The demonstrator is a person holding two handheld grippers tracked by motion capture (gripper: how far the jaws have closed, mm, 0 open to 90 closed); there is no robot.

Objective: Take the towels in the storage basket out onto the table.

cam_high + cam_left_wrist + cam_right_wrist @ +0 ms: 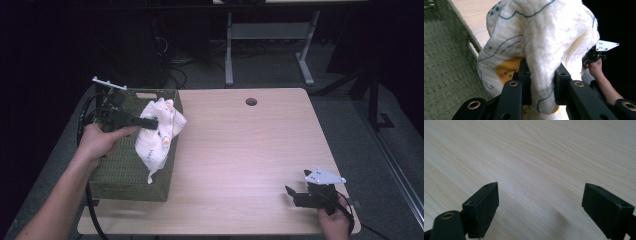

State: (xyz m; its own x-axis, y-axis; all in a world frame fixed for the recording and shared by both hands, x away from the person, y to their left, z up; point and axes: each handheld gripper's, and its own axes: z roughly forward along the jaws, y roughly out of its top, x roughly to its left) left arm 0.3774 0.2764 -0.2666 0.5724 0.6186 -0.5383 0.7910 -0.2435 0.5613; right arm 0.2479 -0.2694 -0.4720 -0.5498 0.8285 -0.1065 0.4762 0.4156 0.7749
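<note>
The wood table (250, 150) is under both my claws. A green woven basket (125, 170) sits on it, right below my left claw (150, 121). A white cloth (160, 132) with blue lines and yellow spots hangs from my left claw, over the basket's edge. My left claw is squeezed tight on the cloth. My right claw (539, 205) is wide apart with nothing in it, just above the bare table, far from the basket.
</note>
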